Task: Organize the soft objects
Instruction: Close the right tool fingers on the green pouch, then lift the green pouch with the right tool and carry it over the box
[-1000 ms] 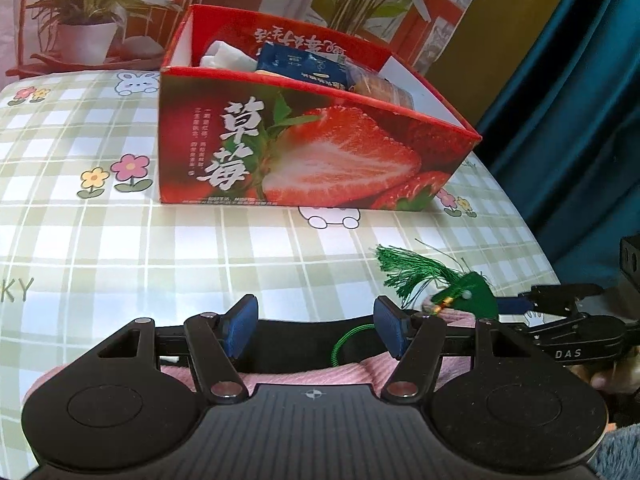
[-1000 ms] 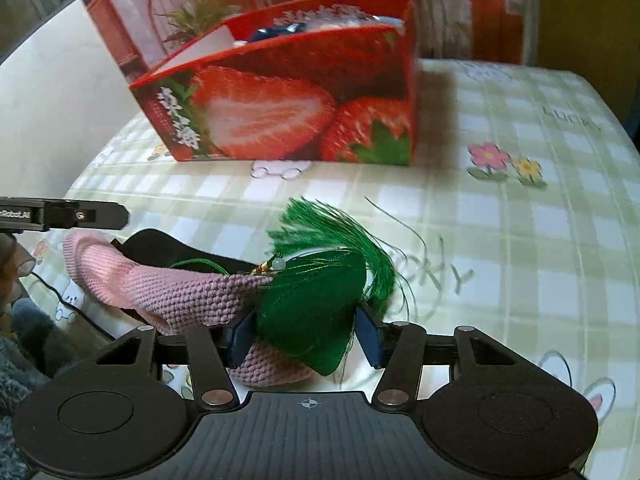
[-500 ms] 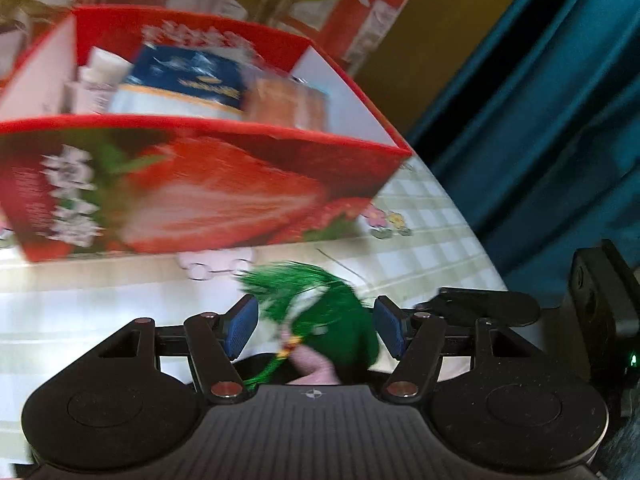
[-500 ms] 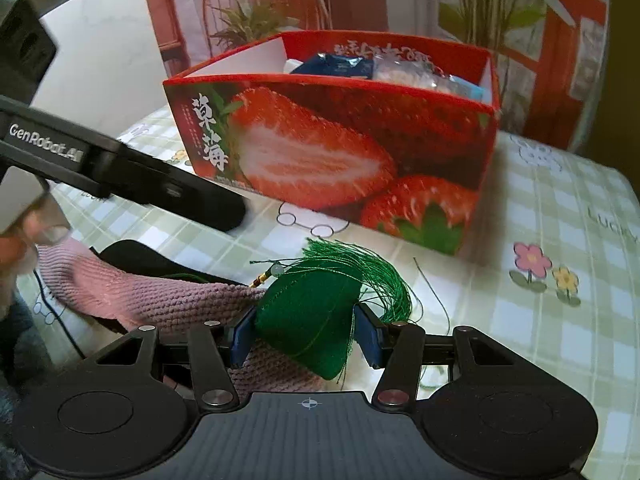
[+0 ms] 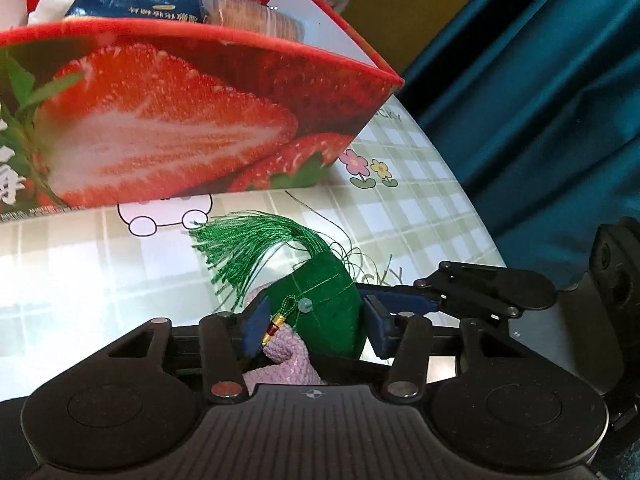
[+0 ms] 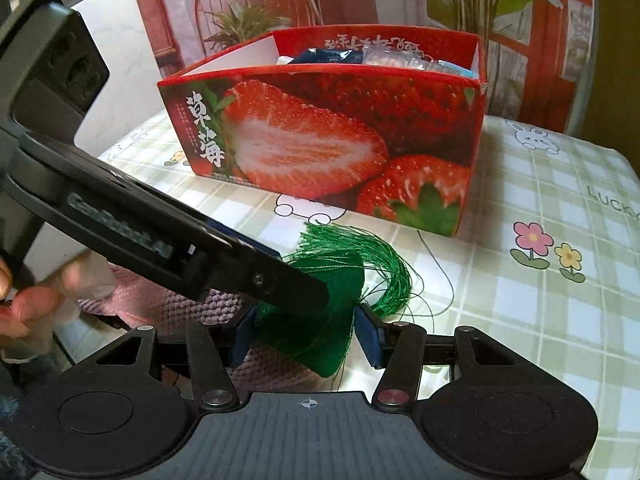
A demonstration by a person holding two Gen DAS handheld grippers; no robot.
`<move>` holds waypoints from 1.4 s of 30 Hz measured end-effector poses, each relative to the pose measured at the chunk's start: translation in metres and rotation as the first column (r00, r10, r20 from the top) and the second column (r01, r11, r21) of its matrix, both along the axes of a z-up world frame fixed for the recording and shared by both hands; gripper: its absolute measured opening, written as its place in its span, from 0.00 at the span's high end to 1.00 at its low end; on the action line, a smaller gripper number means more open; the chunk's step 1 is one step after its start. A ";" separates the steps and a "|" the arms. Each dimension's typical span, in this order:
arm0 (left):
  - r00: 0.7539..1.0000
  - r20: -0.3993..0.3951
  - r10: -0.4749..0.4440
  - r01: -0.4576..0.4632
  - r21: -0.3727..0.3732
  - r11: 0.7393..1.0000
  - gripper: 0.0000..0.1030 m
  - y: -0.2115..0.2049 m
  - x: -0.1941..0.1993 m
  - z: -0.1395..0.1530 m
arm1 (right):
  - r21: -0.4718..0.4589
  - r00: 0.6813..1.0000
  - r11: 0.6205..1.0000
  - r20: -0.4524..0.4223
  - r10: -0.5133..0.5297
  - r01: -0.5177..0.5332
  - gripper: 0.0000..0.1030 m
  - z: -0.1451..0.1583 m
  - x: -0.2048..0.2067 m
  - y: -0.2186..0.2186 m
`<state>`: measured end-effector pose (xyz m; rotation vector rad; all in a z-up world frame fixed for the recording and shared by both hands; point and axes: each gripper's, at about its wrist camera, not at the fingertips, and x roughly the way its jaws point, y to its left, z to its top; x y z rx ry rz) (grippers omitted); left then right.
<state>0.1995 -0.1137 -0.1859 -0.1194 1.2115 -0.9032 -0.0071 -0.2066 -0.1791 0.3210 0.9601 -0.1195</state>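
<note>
A green fabric sachet (image 5: pixel 320 304) with a green tassel (image 5: pixel 248 240) lies on a pink knitted piece (image 5: pixel 286 354) at the near table edge. My left gripper (image 5: pixel 316 328) straddles the sachet, its jaws closing, and both blue pads touch its sides. My right gripper (image 6: pixel 306 336) is shut on the same sachet (image 6: pixel 320 340) from the other direction. In the right wrist view a left gripper finger (image 6: pixel 240 276) crosses over the sachet's top. The red strawberry box (image 6: pixel 320 140) stands just behind, with several packets inside.
A checked tablecloth (image 6: pixel 540 200) covers the table to the right of the box. A person's hand (image 6: pixel 28 308) shows at the left edge. A teal curtain (image 5: pixel 540 100) hangs past the table's right edge (image 5: pixel 472 208). Loose green threads (image 6: pixel 440 272) trail from the tassel.
My left gripper swung right and down from over the pink knit to straddle the green sachet, and its jaws narrowed. My right gripper kept its hold and rolled a little.
</note>
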 end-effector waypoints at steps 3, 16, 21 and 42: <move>1.000 -0.009 0.012 -0.012 -0.013 1.000 0.49 0.001 0.001 -0.003 | 0.007 1.000 1.000 0.008 -0.005 0.005 0.51 0.002 -0.003 0.000; 0.998 0.061 0.033 -0.028 -0.074 0.997 0.51 0.012 0.009 0.026 | -0.022 1.000 1.000 0.020 -0.006 0.007 0.56 0.014 0.007 -0.002; 0.987 0.149 0.056 -0.038 -0.122 0.992 0.51 0.015 0.016 0.059 | -0.065 0.997 0.998 0.078 0.001 0.004 0.56 0.040 0.014 -0.006; 0.897 0.382 0.223 -0.130 -0.254 0.958 0.51 0.055 0.062 0.174 | -0.292 0.954 0.954 0.260 0.148 -0.068 0.56 0.148 0.100 -0.007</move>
